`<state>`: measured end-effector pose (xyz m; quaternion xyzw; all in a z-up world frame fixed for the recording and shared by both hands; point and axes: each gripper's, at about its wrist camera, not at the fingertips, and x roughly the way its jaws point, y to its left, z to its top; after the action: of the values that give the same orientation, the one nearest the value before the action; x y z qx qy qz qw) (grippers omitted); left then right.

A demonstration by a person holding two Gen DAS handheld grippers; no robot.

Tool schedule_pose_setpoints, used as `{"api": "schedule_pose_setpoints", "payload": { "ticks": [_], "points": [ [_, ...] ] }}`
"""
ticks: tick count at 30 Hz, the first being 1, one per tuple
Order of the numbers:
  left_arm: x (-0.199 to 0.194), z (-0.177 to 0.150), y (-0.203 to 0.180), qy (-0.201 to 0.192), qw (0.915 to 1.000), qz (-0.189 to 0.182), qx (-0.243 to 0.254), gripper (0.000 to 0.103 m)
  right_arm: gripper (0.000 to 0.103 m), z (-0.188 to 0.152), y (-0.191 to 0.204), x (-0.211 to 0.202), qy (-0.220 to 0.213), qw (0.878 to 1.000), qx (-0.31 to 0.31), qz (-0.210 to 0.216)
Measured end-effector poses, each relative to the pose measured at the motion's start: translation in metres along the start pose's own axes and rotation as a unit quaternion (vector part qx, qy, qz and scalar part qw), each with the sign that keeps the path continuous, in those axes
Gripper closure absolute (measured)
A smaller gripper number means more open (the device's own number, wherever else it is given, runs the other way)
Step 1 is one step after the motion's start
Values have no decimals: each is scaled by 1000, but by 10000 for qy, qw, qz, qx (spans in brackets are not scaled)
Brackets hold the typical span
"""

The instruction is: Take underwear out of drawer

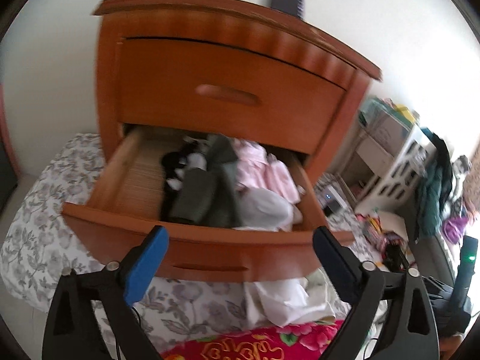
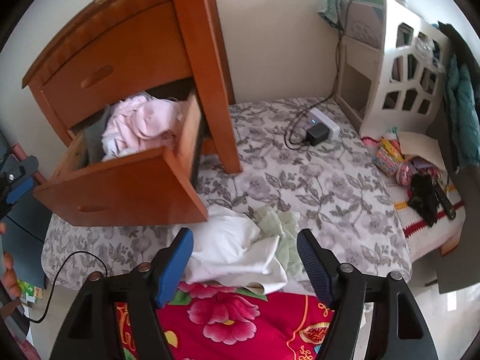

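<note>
Bedroom, white wall behind, floral bed sheet (image 2: 300, 180) under everything. Underwear and other clothes sit in the pulled-out lower drawer (image 1: 192, 240) of the orange wooden nightstand (image 1: 228, 69): black-and-white piece (image 1: 183, 162) towards the middle, grey garments (image 1: 207, 192) beside it, pink clothes (image 1: 264, 168) on the right, a white piece (image 1: 264, 207) at the front right corner. Left part of the drawer floor is bare wood. Upper drawer (image 1: 228, 96) closed.

My left gripper (image 1: 240, 240) hangs just in front of the drawer front, fingers spread wide, nothing between them. My right gripper (image 2: 244, 258) is also spread, nothing held; it hangs over a crumpled white cloth (image 2: 237, 249) and a pale green cloth (image 2: 282, 228) lying on the sheet below the drawer. Can't tell if the pads touch the cloth.

Red floral blanket (image 2: 228, 315) at the near edge. Further right on the bed: white charger box with black plug (image 2: 322, 126), white lattice shelf unit (image 2: 399, 69), crocheted mat (image 2: 426, 219) with black items on it. Teal jacket (image 2: 462, 111) hangs at far right.
</note>
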<state>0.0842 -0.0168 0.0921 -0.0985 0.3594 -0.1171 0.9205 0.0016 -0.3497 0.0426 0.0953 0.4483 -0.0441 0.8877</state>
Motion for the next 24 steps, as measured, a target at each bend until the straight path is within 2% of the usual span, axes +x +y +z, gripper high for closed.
{"api": "schedule_pose_setpoints", "payload": {
  "ticks": [3, 7, 10, 17, 24],
  "points": [
    [-6, 2, 18, -135, 9996, 167, -162, 0, 19, 11, 10, -6, -114, 9999, -78, 84],
    [-11, 3, 39, -226, 9986, 302, -367, 0, 3, 27, 27, -14, -234, 9993, -253, 164],
    [-15, 4, 48, -311, 9979, 345, -456, 0, 0, 41, 43, -19, -314, 9982, -440, 278],
    [-21, 5, 68, -519, 9964, 306, -590, 0, 0, 83, 77, -35, -554, 9929, -628, 848],
    [-24, 7, 92, -778, 9930, 236, -862, 0, 0, 119, 121, -29, -527, 9884, -1024, 986]
  ]
}}
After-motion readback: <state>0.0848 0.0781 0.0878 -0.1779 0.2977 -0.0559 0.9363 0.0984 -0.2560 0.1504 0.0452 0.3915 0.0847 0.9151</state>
